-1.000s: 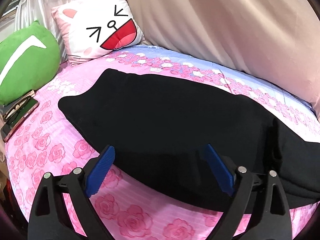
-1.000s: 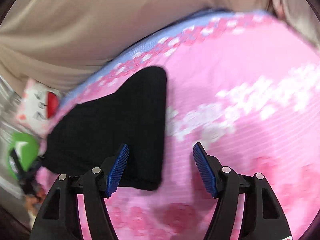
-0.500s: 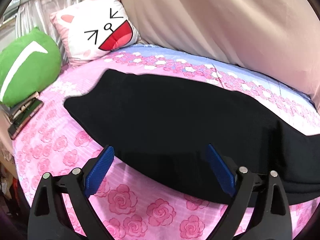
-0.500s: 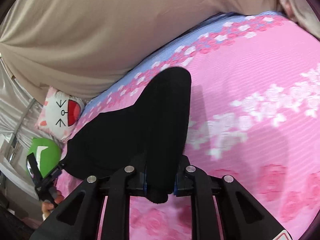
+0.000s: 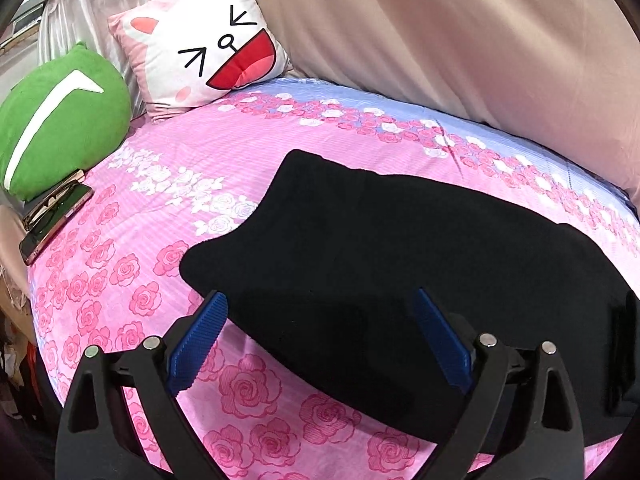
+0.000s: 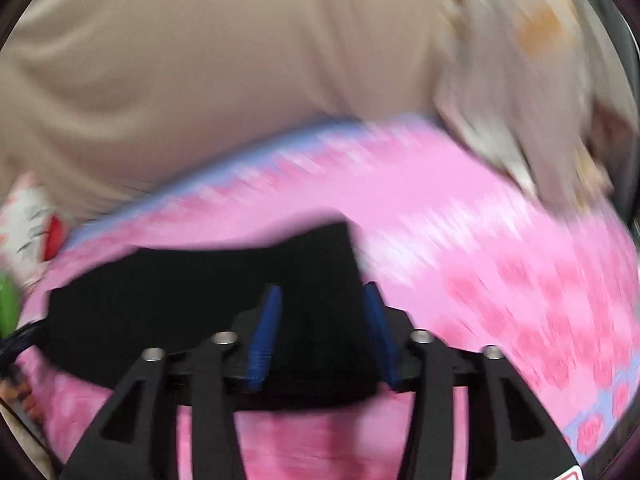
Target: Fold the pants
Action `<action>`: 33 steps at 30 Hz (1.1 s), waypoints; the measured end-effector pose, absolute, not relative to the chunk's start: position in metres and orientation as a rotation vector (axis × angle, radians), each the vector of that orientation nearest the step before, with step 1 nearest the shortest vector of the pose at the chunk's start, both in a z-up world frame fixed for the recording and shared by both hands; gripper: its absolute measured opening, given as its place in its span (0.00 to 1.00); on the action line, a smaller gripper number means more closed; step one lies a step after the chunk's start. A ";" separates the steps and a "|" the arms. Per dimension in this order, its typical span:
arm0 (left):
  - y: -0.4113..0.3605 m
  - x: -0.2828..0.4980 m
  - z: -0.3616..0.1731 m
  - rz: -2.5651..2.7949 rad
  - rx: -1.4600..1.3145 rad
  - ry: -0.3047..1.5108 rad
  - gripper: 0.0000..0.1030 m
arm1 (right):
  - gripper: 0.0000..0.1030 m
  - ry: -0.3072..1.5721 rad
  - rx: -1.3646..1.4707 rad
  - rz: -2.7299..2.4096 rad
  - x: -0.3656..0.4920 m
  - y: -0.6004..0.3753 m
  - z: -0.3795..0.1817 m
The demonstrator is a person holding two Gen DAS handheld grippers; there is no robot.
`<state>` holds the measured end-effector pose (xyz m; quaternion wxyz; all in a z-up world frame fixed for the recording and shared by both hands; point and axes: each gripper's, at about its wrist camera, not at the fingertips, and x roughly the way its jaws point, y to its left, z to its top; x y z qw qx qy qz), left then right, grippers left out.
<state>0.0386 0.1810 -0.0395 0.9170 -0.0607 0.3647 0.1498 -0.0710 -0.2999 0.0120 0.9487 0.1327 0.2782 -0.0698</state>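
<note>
Mid-fold: black pants (image 5: 400, 264) lying across frame centre on pink rose bedsheet (image 5: 120, 280), right gripper (image 6: 320, 324) partly open, blurred, grip uncertain, left gripper (image 5: 320, 340) hovering wide open and empty at lower frame, next likely needing a pinch on the near edge.

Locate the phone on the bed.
In the left wrist view the phone lies at the bed's far left edge, glasses on top, just below the green pillow.
</note>
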 end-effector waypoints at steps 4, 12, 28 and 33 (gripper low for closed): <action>0.192 0.036 -0.036 0.287 -0.199 0.761 0.90 | 0.64 0.611 0.139 0.149 -0.049 -0.216 0.023; 0.252 0.018 -0.031 0.314 -0.331 0.761 0.93 | 0.22 0.864 -0.087 0.217 0.020 -0.122 -0.050; 0.258 0.056 -0.056 0.239 -0.425 0.843 0.57 | 0.45 0.797 0.036 0.288 0.020 -0.111 -0.020; 0.222 0.057 -0.015 0.163 -0.372 0.757 0.16 | 0.58 0.748 0.081 0.180 -0.003 -0.154 -0.008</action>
